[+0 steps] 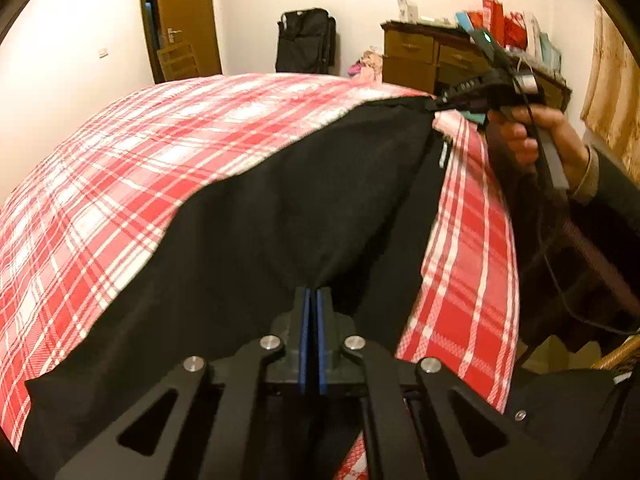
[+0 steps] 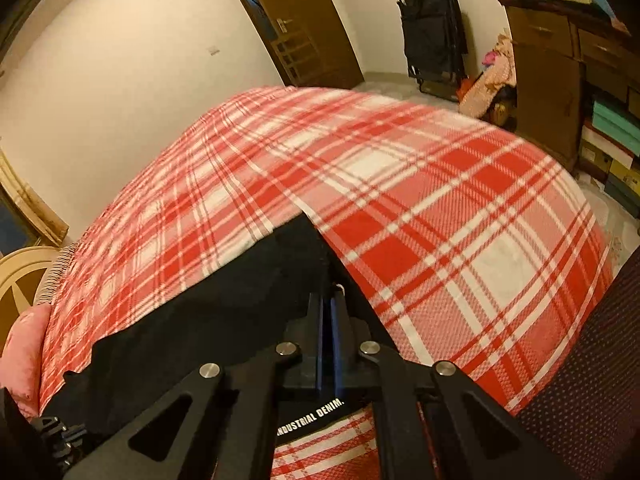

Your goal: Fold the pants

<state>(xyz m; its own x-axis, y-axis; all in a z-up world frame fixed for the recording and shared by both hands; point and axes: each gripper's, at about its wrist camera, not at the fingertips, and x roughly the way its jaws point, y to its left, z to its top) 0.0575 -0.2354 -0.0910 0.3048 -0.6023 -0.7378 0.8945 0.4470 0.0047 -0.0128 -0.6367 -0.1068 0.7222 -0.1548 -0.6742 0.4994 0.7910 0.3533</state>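
Black pants (image 1: 288, 208) lie stretched over a red and white plaid bedspread (image 1: 132, 160). My left gripper (image 1: 313, 294) is shut on the near edge of the cloth, which puckers at its fingertips. At the far right corner of the pants, a hand holds my right gripper (image 1: 444, 102), clamped on the fabric. In the right wrist view, my right gripper (image 2: 329, 300) is shut on the pants (image 2: 208, 320), with a label reading "INDUSTRIAL DENIM" just below its fingers. The pants run off to the lower left there.
A wooden dresser (image 1: 420, 60) with boxes and bags on top stands beyond the bed at the right. A black bag (image 1: 306, 42) leans on the far wall beside a wooden door (image 1: 184, 20). A pink pillow (image 2: 24, 348) sits at the bed's left end.
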